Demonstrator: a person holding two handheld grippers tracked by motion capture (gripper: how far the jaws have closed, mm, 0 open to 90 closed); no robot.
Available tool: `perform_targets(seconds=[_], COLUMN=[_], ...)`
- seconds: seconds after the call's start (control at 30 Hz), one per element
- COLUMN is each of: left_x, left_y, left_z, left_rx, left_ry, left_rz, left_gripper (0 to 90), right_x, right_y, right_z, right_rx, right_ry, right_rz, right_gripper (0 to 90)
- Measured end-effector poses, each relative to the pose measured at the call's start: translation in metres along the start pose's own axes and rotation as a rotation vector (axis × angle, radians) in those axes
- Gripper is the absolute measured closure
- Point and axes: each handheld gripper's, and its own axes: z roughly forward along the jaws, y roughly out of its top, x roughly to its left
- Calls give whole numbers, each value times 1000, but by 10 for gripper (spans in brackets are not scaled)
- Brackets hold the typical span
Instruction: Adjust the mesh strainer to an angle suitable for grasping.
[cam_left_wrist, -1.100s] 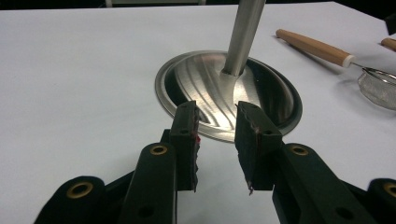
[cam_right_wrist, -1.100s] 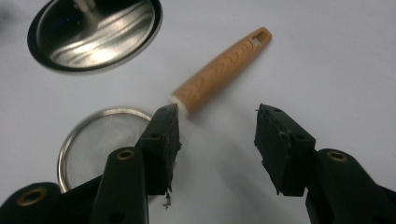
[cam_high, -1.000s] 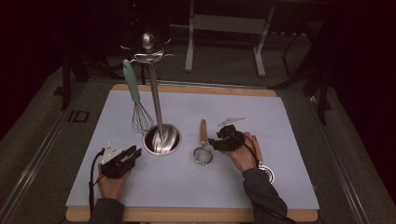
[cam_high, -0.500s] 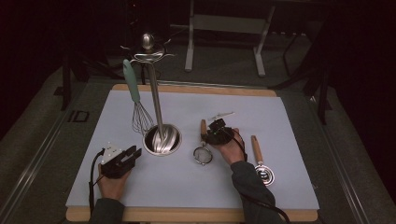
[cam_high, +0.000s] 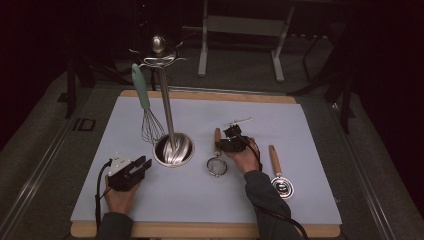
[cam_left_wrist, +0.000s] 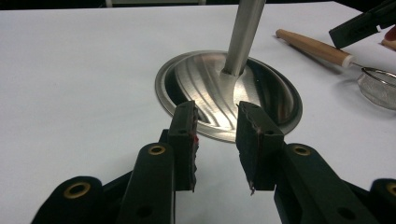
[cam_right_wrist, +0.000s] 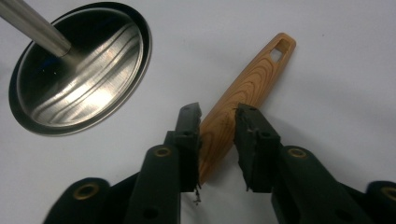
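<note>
On the left side of the mat (cam_high: 300, 125), the left gripper (cam_high: 141, 164) rests with jaws parted and empty, aimed at the stand base (cam_high: 173, 149). One whisk (cam_high: 148, 116) already hangs from the stand. Right of the base, the strainer (cam_high: 217, 159) lies flat; the right gripper (cam_right_wrist: 217, 122) straddles its wooden handle (cam_right_wrist: 252, 84), jaws just narrowing, one pad touching, the far pad apart. Lifting and hanging remain. Farther right, a second utensil (cam_high: 278, 172) lies untouched.
</note>
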Motion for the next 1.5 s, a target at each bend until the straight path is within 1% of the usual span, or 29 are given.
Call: perform_targets(seconds=[0.07,0.2,0.27,0.37,0.47,0.63,0.73,0.8,0.87,0.97,1.1,1.2,1.23,1.27,1.33,1.5], left_x=[0,0,0,0,0,0,0,0,0,0,0,0,0,0,0,0], left_y=[0,0,0,0,0,0,0,0,0,0,0,0,0,0,0,0], left_z=[0,0,0,0,0,0,0,0,0,0,0,0,0,0,-1,-1], left_rx=[0,0,0,1,0,0,-1,0,0,0,-1,-2,-3,-4,-5,-5], left_ry=[0,0,0,-1,0,0,0,0,0,-1,-1,-2,-2,-3,-3,-3], left_rz=[0,0,0,0,1,2,1,2,1,1,1,0,0,0,0,0], left_gripper=[689,688,689,688,688,688,688,688,688,688,688,688,688,688,688,688], right_x=[0,2,4,4,5,7,6,6,7,13,24,33,37,40,42,40], right_y=[0,1,2,3,3,6,6,6,6,9,15,17,18,19,20,20], right_z=[2,5,6,7,10,14,16,19,23,27,29,32,33,33,31,22], right_rx=[16,16,17,28,38,57,70,77,102,122,164,192,202,210,231,295], right_ry=[7,13,17,28,62,52,56,69,101,111,117,149,146,130,117,80], right_rz=[18,39,34,41,75,89,115,130,153,136,87,48,23,3,-25,-89], right_gripper=[676,671,658,628,597,577,560,555,556,588,638,675,675,675,675,687])
